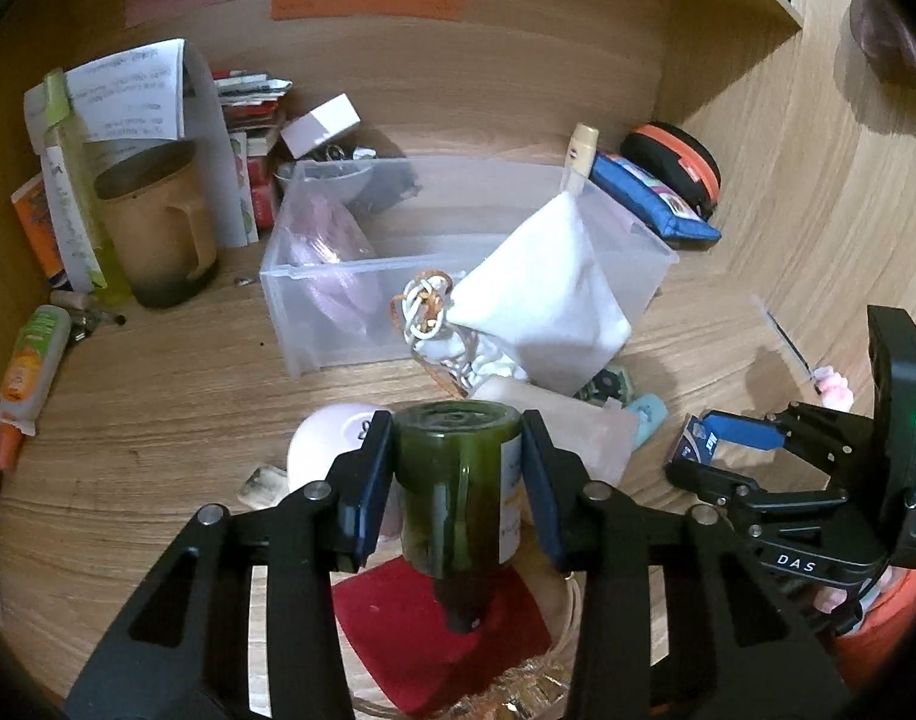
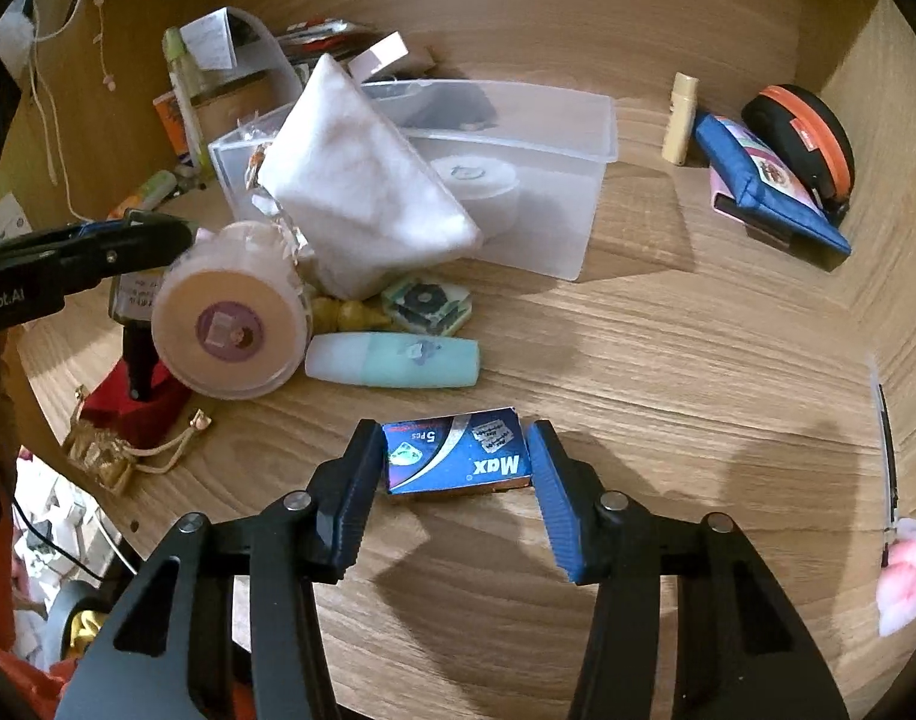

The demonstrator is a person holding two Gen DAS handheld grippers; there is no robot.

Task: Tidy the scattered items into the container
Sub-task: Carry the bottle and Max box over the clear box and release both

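My left gripper (image 1: 458,450) is shut on a dark green glass bottle (image 1: 458,480), held above the desk, its base toward the clear plastic container (image 1: 314,276). A white pouch (image 1: 548,294) leans over the container's front wall. My right gripper (image 2: 455,456) is open with its jaws on either side of a blue "Max" razor blade box (image 2: 458,459) that lies on the desk; the box also shows in the left wrist view (image 1: 698,444). A teal tube (image 2: 398,360), a round white tape-like case (image 2: 230,324) and a hexagonal item (image 2: 427,303) lie in front of the container.
A red pouch (image 1: 416,630) lies under the bottle. A brown mug (image 1: 152,222), papers and tubes stand at the left. A blue pouch (image 2: 770,180), an orange-black case (image 2: 800,132) and a cream tube (image 2: 680,117) sit at the back right. A pen with pink top (image 2: 890,480) lies right.
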